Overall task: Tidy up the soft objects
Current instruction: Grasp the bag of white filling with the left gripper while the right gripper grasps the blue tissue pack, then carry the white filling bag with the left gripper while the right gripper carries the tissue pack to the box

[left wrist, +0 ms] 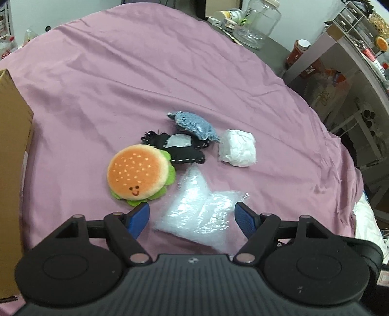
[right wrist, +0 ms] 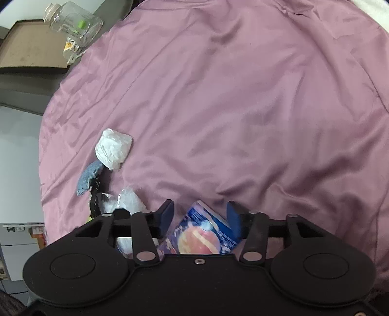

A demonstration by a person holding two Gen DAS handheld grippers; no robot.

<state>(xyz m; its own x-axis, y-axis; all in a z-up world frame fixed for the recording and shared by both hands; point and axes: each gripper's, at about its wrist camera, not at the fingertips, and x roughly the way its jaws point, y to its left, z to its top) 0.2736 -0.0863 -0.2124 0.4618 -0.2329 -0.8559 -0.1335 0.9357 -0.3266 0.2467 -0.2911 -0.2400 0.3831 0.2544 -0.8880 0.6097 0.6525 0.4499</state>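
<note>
Mauve cloth covers the surface on which the soft things lie; whether a bed or a table is under it cannot be told. In the left wrist view a plush burger with a stitched smile sits left of the group, touching a black stitched fabric piece behind it. A blue denim piece overlaps the far edge of the black one, and a crumpled white bundle rests just right of them. A clear plastic bag lies nearest, between the spread blue fingers of the left hand-held gripper, which stands wide open above it with the pads apart from the plastic. A cardboard box stands at the left edge, and a glass jar on the dark table beyond the cloth. In the right wrist view the right hand-held gripper has a blue printed packet between its fingers, partly closed; the right pad touches it, though a firm squeeze cannot be confirmed.
</note>
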